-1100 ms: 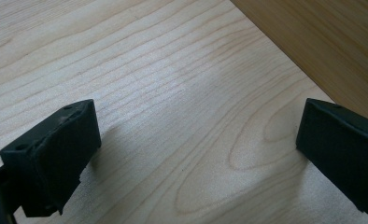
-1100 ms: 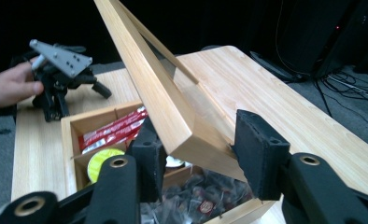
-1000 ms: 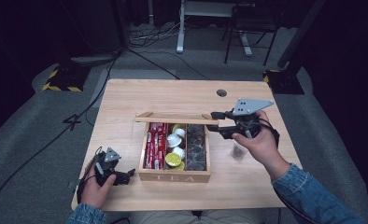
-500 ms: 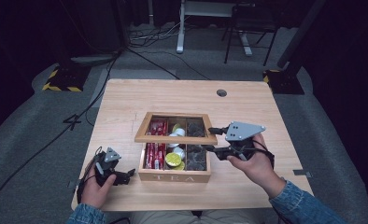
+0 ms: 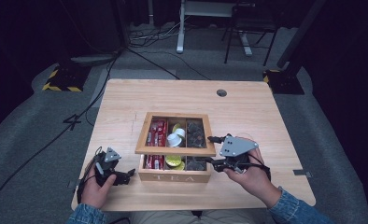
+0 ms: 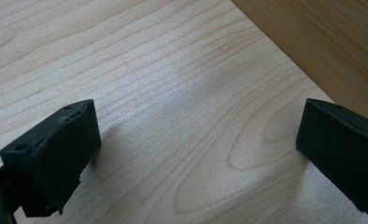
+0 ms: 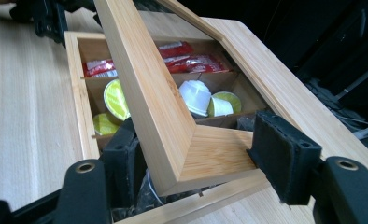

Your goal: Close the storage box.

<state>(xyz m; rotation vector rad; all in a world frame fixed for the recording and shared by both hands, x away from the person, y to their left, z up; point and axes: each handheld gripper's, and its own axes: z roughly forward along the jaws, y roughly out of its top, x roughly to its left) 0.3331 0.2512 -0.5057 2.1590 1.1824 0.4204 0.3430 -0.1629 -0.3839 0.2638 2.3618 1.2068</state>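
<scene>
A wooden tea box (image 5: 175,176) stands mid-table, and its windowed lid (image 5: 175,150) hangs half lowered over it. My right gripper (image 5: 213,150) is at the lid's front right corner. In the right gripper view that corner (image 7: 173,126) lies between the jaws of my right gripper (image 7: 201,140). One jaw is under the frame and the other pad (image 7: 285,161) is beside its edge. The jaws have just been opening and stand wider than the frame is thick. My left gripper (image 5: 126,176) rests open on the table at the front left, and between the jaws of my left gripper (image 6: 196,140) is bare wood.
Inside the box are red packets (image 7: 191,60), a white capsule (image 7: 196,95), yellow-green pods (image 7: 114,98) and dark bags (image 5: 194,133). The table's (image 5: 266,112) near edge runs just below both hands. A round cable hole (image 5: 222,93) sits at the back right.
The lid has swung down from nearly upright to half lowered. My right gripper came down and toward the near edge with it. The left gripper has not moved.
</scene>
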